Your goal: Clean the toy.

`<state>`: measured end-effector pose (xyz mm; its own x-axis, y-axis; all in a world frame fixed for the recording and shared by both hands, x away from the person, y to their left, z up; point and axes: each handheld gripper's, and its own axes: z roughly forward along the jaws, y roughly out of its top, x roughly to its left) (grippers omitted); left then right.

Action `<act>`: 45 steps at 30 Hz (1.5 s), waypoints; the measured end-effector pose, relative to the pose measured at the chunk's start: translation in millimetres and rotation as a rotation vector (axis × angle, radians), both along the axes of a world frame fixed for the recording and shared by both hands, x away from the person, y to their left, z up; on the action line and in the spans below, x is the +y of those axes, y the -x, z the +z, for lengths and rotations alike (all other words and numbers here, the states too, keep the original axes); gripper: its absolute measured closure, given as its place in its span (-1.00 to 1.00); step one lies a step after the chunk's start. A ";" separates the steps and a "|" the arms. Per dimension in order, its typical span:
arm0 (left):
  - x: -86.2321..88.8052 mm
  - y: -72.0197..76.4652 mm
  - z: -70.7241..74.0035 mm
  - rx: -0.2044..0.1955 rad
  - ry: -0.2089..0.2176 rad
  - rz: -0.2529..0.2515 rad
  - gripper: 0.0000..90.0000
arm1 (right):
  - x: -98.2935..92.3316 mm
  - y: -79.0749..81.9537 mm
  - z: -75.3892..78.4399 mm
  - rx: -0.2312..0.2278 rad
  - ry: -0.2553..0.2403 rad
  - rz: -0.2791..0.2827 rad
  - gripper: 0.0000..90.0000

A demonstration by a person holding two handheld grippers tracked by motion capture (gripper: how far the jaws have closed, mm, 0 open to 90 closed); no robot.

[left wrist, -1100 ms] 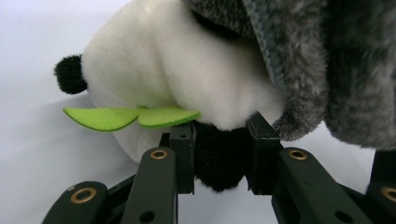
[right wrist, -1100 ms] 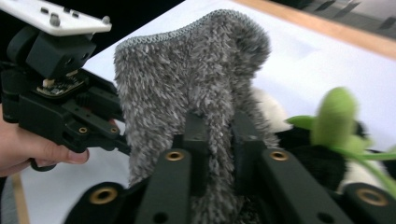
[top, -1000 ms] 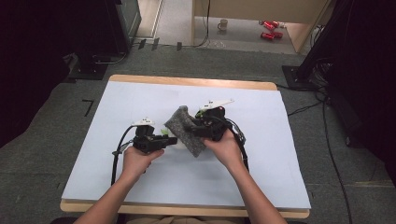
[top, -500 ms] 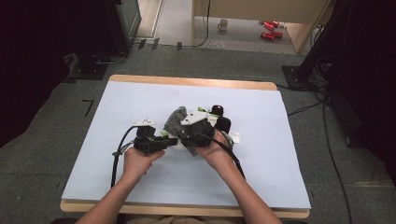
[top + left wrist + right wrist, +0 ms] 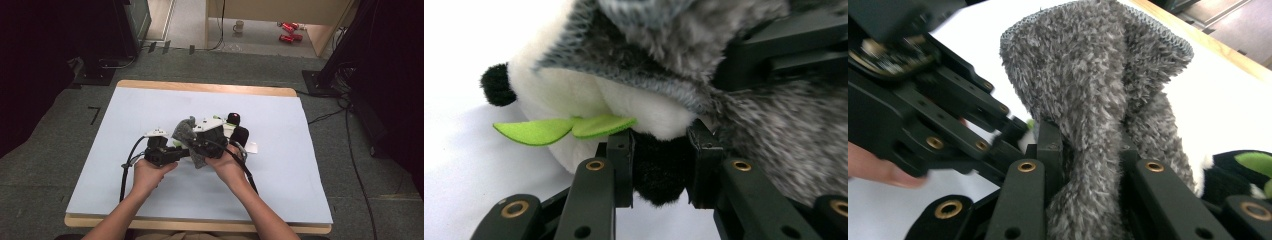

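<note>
- Centrally in the high view: a grey furry plush toy (image 5: 189, 135) held up over the pale blue table mat (image 5: 150, 105), between both grippers.
- Left gripper (image 5: 172, 154) at centre-left of the high view, gripped by the left hand (image 5: 150, 172), pointing rightward toward the toy.
- In the left gripper view: jaws nearly together, clamped on a black furry part (image 5: 659, 167) of the toy at bottom centre; white fur (image 5: 574, 95) and a green felt leaf (image 5: 559, 129) just above and left of the jaws, grey fur filling the upper right.
- Right gripper (image 5: 197, 150) at centre of the high view, held by the right hand (image 5: 227, 167), pressed against the toy's right side, close beside the left gripper.
- In the right gripper view: jaws just closing in, now pinching a fold of grey fur (image 5: 1098, 115) that rises from bottom centre to the top of the frame; pads pressing on it from both sides.
- Also there: the left gripper's black linkage at the left edge, a fingertip (image 5: 878, 170) at lower left.
- Black and green parts (image 5: 1243, 170) of the toy at the right edge of that view; wooden table edge (image 5: 1198, 37) in the upper right.
</note>
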<state>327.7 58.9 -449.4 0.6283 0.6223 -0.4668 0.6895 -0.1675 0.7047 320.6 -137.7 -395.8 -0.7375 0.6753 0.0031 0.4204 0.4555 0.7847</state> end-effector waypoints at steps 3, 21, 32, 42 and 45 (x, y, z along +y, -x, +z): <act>1.0 -2.9 -0.8 0.000 0.012 -0.006 0.56 | -6.2 -2.5 -2.9 -0.022 0.034 -0.011 0.70; 9.8 -19.0 -2.8 0.009 0.044 -0.039 0.57 | -102.4 -6.7 15.6 -0.012 0.000 -0.231 0.70; 10.5 -21.4 -3.3 0.011 0.046 -0.046 0.57 | -124.8 -4.8 28.9 -0.028 -0.038 -0.304 0.70; 10.8 -20.1 -3.3 -0.005 0.031 -0.045 0.55 | -131.9 5.5 54.6 -0.069 -0.108 -0.326 0.70; 10.2 -19.6 -2.7 -0.004 0.040 -0.042 0.55 | -119.5 12.4 64.3 -0.082 -0.132 -0.280 0.70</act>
